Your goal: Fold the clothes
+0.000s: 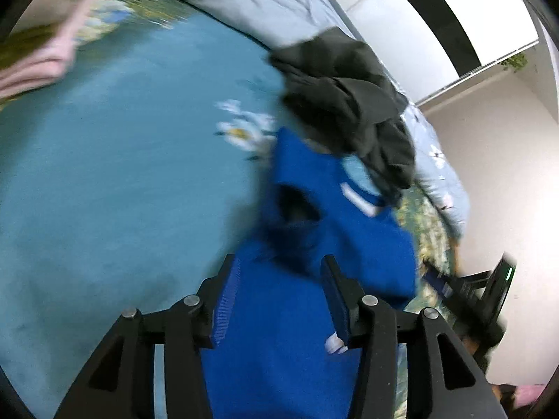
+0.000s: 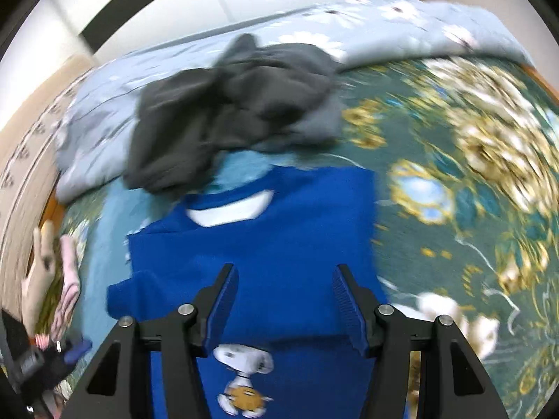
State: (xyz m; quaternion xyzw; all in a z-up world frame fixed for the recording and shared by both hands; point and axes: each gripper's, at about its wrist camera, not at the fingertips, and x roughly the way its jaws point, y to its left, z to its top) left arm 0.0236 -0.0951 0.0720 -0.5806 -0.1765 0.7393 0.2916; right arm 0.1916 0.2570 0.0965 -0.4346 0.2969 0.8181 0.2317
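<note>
Two hand-held grippers hang over a blue sweater [image 2: 279, 244] spread on a bed. Nearest the right wrist camera, the right gripper [image 2: 283, 300] stands with its jaws parted about halfway, the blue pads clear of the cloth and nothing pinched between them; a cartoon dog print [image 2: 244, 373] on the sweater shows just below the fingers. Through the left wrist camera, the left gripper [image 1: 276, 296] is likewise partly open above the same sweater [image 1: 314, 244], whose fabric fills the gap between the fingers, though blur hides whether the pads touch it. Beyond both grippers lies the sweater's white-lined neckline [image 2: 230, 213], and just past that a crumpled dark grey garment [image 2: 227, 111] overlaps the sweater's far edge, crowding the space at the collar. Under the sweater, a light blue towel or sheet [image 1: 122, 174] runs out to one side, while a green bedspread with gold flowers [image 2: 454, 174] covers the other. At the towel's far corner rests a folded pink item [image 1: 42, 66]. Farthest back, a pale blue floral duvet [image 2: 401, 28] is bunched along a white wall [image 1: 506, 157].
</note>
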